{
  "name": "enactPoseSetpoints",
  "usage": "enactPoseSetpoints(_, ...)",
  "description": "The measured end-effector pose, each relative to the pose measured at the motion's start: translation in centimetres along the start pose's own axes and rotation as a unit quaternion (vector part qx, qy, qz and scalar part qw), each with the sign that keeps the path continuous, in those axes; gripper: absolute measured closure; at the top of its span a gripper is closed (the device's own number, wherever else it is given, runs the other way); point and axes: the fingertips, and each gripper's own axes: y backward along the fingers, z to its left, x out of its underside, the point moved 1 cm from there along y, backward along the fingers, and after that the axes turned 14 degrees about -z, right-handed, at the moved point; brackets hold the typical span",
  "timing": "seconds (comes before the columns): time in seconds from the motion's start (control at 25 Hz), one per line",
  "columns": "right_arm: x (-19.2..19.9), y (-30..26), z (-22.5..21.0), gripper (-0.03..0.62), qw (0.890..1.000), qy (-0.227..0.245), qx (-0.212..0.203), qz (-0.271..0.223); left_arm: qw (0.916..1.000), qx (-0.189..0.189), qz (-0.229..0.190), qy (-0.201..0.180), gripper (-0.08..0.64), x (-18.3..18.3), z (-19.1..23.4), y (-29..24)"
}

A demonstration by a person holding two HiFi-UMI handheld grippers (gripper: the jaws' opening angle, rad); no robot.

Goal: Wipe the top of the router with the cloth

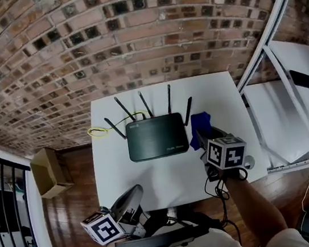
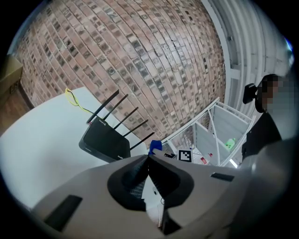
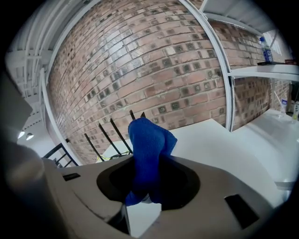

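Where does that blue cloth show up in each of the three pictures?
Head view: the cloth is right of centre, just right of the router.
Left gripper view: a small blue scrap at centre, just above the closed jaws.
Right gripper view: dead centre, large, pinched between the jaws.
Shared landmark: the router's black antennas, always left of the cloth.

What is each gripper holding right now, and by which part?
Right gripper pinches the blue cloth by a bunched fold, most of it sticking out ahead. Left gripper: shut, empty.
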Motion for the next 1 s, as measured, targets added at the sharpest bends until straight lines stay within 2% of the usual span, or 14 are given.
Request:
enactPoseSetpoints(0.2, -2.1, -1.5, 0.4, 0.451, 0.999, 0.042, 0.012, -0.031, 0.9997, 0.018, 0.015, 0.0, 0.558, -0.9, -0.2, -0.5)
enactPoseSetpoints(0.28, -4.0, -2.2, 1.2, 0.451, 0.995, 0.078, 0.016, -0.063, 0.9997, 0.023, 0.011, 0.003, 0.558, -1.8, 0.1, -0.5)
enactPoseSetpoints(0.4, -5.7, -3.4, 2.5, 0.451, 0.984, 0.147, 0.026, -0.101, 0.9994, 0.026, 0.02, 0.006, 0.558, -2.8, 1.4, 0.2)
enactPoseSetpoints(0.52, -4.3, -4.8, 3.0, 0.451, 0.977, 0.189, 0.05, -0.088, 0.9989, 0.029, 0.033, 0.016, 0.558, -3.6, 2.9, 1.7)
enactPoseSetpoints(0.76, -0.7, -6.2, 3.4, 0.451, 0.974, 0.197, 0.101, -0.04, 0.9979, 0.053, 0.036, 0.01, 0.558, -6.7, 4.8, 3.7)
enactPoseSetpoints(0.88, 0.5, -6.9, 3.7, 0.451, 0.972, 0.202, 0.115, -0.019, 0.9968, 0.061, 0.051, 0.007, 0.558, -7.2, 6.0, 4.5)
enactPoseSetpoints(1.0, 1.4, -7.1, 3.8, 0.451, 0.971, 0.208, 0.12, -0.002, 0.9965, 0.07, 0.045, 0.008, 0.558, -7.7, 6.2, 4.6)
